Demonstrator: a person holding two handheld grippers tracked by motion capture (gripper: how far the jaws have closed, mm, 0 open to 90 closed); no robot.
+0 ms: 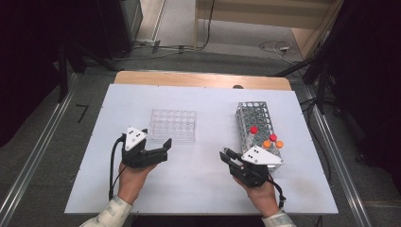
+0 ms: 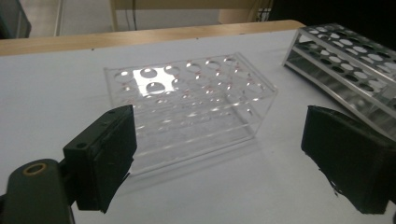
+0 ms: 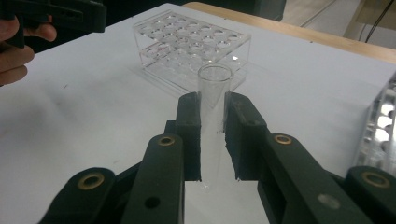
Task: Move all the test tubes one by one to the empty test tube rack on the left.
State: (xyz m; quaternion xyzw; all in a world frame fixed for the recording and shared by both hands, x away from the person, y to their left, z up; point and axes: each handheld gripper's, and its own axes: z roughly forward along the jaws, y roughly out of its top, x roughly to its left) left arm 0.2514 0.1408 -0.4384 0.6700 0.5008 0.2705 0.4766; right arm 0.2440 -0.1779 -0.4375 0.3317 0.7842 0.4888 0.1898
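My right gripper (image 3: 212, 122) is shut on a clear, open-topped test tube (image 3: 215, 79), which stands upright between its pads. In the high view this gripper (image 1: 225, 154) hovers over the white table, left of a metal wire rack (image 1: 252, 116). A clear acrylic rack (image 1: 173, 125) with several empty holes sits mid-table. My left gripper (image 1: 165, 146) is just in front of it, pointing right. Its jaws (image 2: 229, 158) stand wide apart with nothing between them, and the clear rack (image 2: 191, 98) lies beyond.
The metal rack holds two red-capped tubes (image 1: 254, 129) and two orange-capped tubes (image 1: 266, 144) near its front end. The white table sheet (image 1: 189, 189) lies between my hands. The wooden table edge (image 1: 198, 78) runs along the far side, with floor cables beyond it.
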